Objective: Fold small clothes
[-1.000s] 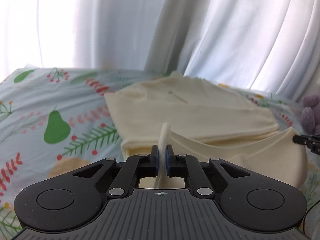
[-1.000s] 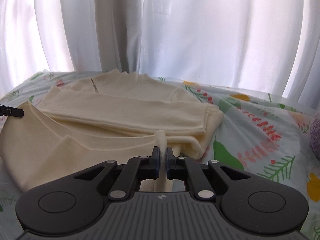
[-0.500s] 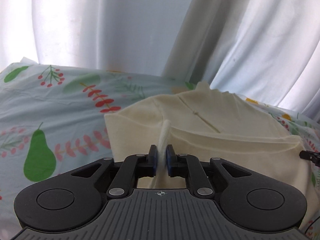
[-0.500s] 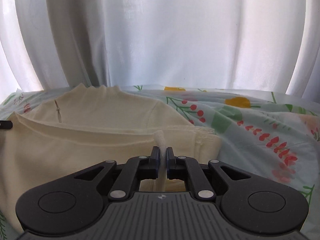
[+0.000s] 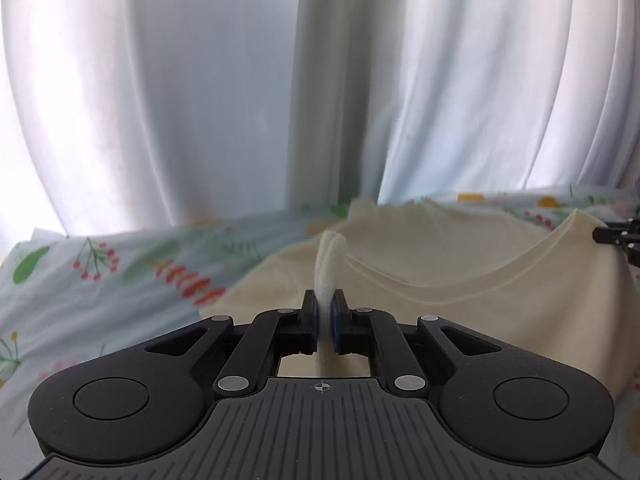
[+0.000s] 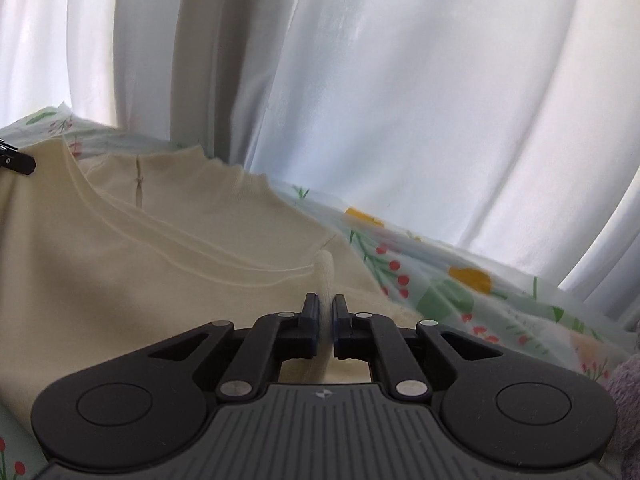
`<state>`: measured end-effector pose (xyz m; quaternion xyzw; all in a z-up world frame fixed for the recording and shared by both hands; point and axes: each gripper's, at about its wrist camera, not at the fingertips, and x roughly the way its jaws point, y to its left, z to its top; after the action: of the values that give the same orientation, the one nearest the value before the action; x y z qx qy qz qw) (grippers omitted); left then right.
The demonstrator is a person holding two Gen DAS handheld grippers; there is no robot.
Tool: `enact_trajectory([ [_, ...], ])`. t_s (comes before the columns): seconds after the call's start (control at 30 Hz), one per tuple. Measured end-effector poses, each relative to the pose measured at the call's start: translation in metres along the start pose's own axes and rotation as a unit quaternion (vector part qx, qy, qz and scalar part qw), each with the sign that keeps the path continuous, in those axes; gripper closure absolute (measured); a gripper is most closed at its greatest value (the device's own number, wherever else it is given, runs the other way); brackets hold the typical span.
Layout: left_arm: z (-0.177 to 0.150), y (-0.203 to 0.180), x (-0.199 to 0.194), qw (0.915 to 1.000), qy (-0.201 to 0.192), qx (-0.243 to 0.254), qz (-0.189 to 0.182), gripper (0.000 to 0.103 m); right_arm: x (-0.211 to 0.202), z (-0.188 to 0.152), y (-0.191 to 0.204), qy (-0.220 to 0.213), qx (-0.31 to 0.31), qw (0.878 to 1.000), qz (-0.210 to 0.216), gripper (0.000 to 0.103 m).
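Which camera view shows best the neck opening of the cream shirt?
The right wrist view. There the neck opening of the cream shirt shows clearly, with its slit and raised collar edge. In the left wrist view the collar is only a blurred edge far back, and no slit can be made out.

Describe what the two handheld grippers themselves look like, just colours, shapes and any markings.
Both look alike. The left gripper and right gripper have matte black bodies with two round side lobes, each with a circular recess, black link arms with silver rivets, and a grey ribbed centre plate bearing a small white mark. The jaws are black with blue pads. No cables or sleeves are visible.
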<state>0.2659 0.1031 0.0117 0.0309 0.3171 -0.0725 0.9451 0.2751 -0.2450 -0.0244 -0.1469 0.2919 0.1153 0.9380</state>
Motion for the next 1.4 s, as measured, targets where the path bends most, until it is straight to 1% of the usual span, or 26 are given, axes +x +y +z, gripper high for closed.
enact_trajectory([
  [0.03, 0.012, 0.002, 0.000, 0.9998, -0.018, -0.003, 0.007, 0.094, 0.000, 0.008, -0.003, -0.013, 0.006, 1.000, -0.011, 0.097],
  [0.07, 0.023, 0.005, 0.005, 0.9991, -0.035, -0.003, 0.025, 0.094, 0.005, 0.019, -0.006, -0.024, 0.011, 0.999, -0.032, 0.097],
  [0.13, 0.041, 0.009, 0.024, 0.9970, -0.048, -0.013, 0.059, 0.094, 0.020, 0.032, -0.009, -0.035, 0.012, 0.997, -0.062, 0.097],
  [0.23, 0.053, 0.016, 0.062, 0.9950, -0.036, -0.055, 0.076, 0.094, 0.056, 0.045, -0.011, -0.037, 0.018, 0.994, -0.098, 0.097],
  [0.27, 0.053, 0.015, 0.075, 0.9944, -0.030, -0.059, 0.082, 0.094, 0.071, 0.047, -0.011, -0.030, 0.022, 0.994, -0.105, 0.097],
  [0.37, 0.044, 0.006, 0.107, 0.9926, -0.011, -0.047, 0.111, 0.094, 0.101, 0.045, -0.007, -0.013, 0.026, 0.993, -0.115, 0.097],
  [0.43, 0.034, 0.004, 0.120, 0.9918, 0.007, -0.042, 0.120, 0.091, 0.110, 0.042, -0.005, -0.007, 0.031, 0.993, -0.114, 0.096],
  [0.5, 0.023, 0.008, 0.120, 0.9908, 0.029, -0.055, 0.120, 0.090, 0.109, 0.039, -0.008, 0.000, 0.048, 0.993, -0.108, 0.095],
  [0.53, 0.019, 0.012, 0.116, 0.9910, 0.038, -0.065, 0.110, 0.086, 0.103, 0.037, -0.012, 0.002, 0.064, 0.993, -0.101, 0.094],
  [0.57, 0.015, 0.015, 0.109, 0.9916, 0.045, -0.072, 0.098, 0.083, 0.094, 0.034, -0.016, 0.004, 0.078, 0.994, -0.082, 0.093],
  [0.63, 0.001, 0.020, 0.085, 0.9929, 0.053, -0.083, 0.068, 0.073, 0.072, 0.024, -0.022, 0.011, 0.104, 0.994, -0.044, 0.084],
  [0.67, -0.008, 0.021, 0.073, 0.9931, 0.052, -0.088, 0.056, 0.069, 0.057, 0.015, -0.022, 0.023, 0.117, 0.993, -0.019, 0.083],
  [0.7, -0.016, 0.021, 0.061, 0.9931, 0.055, -0.093, 0.046, 0.062, 0.048, 0.008, -0.023, 0.029, 0.124, 0.992, -0.003, 0.082],
  [0.77, -0.029, 0.019, 0.042, 0.9925, 0.059, -0.102, 0.033, 0.060, 0.022, -0.015, -0.012, 0.045, 0.141, 0.989, 0.022, 0.081],
  [0.83, -0.045, 0.018, 0.030, 0.9909, 0.070, -0.110, 0.034, 0.060, 0.006, -0.033, -0.005, 0.059, 0.155, 0.985, 0.037, 0.081],
  [0.87, -0.051, 0.015, 0.026, 0.9899, 0.076, -0.114, 0.038, 0.060, 0.001, -0.041, -0.002, 0.065, 0.165, 0.983, 0.037, 0.081],
  [0.93, -0.059, 0.016, 0.025, 0.9870, 0.091, -0.123, 0.048, 0.060, -0.010, -0.055, 0.004, 0.073, 0.176, 0.981, 0.033, 0.081],
  [1.03, -0.065, 0.017, 0.018, 0.9844, 0.091, -0.143, 0.048, 0.060, -0.018, -0.066, 0.005, 0.078, 0.196, 0.977, 0.021, 0.081],
  [1.1, -0.067, 0.019, 0.017, 0.9812, 0.090, -0.165, 0.043, 0.060, -0.018, -0.070, 0.004, 0.078, 0.209, 0.974, 0.023, 0.081],
  [1.17, -0.066, 0.020, 0.016, 0.9796, 0.092, -0.173, 0.042, 0.061, -0.015, -0.073, 0.006, 0.079, 0.216, 0.973, 0.037, 0.081],
  [1.2, -0.065, 0.021, 0.018, 0.9785, 0.096, -0.176, 0.046, 0.068, -0.014, -0.074, 0.008, 0.079, 0.209, 0.974, 0.040, 0.081],
  [1.23, -0.063, 0.022, 0.019, 0.9777, 0.100, -0.178, 0.050, 0.072, -0.014, -0.072, 0.010, 0.080, 0.201, 0.975, 0.041, 0.085],
  [1.27, -0.062, 0.022, 0.018, 0.9773, 0.103, -0.178, 0.051, 0.074, -0.014, -0.072, 0.012, 0.078, 0.196, 0.977, 0.040, 0.089],
  [1.3, -0.061, 0.022, 0.017, 0.9770, 0.105, -0.178, 0.052, 0.080, -0.014, -0.070, 0.013, 0.073, 0.191, 0.978, 0.039, 0.095],
  [1.37, -0.059, 0.022, 0.015, 0.9772, 0.105, -0.176, 0.055, 0.085, -0.015, -0.067, 0.011, 0.067, 0.194, 0.978, 0.040, 0.096],
  [1.4, -0.058, 0.022, 0.013, 0.9773, 0.103, -0.176, 0.057, 0.090, -0.016, -0.067, 0.008, 0.061, 0.201, 0.977, 0.040, 0.097],
])
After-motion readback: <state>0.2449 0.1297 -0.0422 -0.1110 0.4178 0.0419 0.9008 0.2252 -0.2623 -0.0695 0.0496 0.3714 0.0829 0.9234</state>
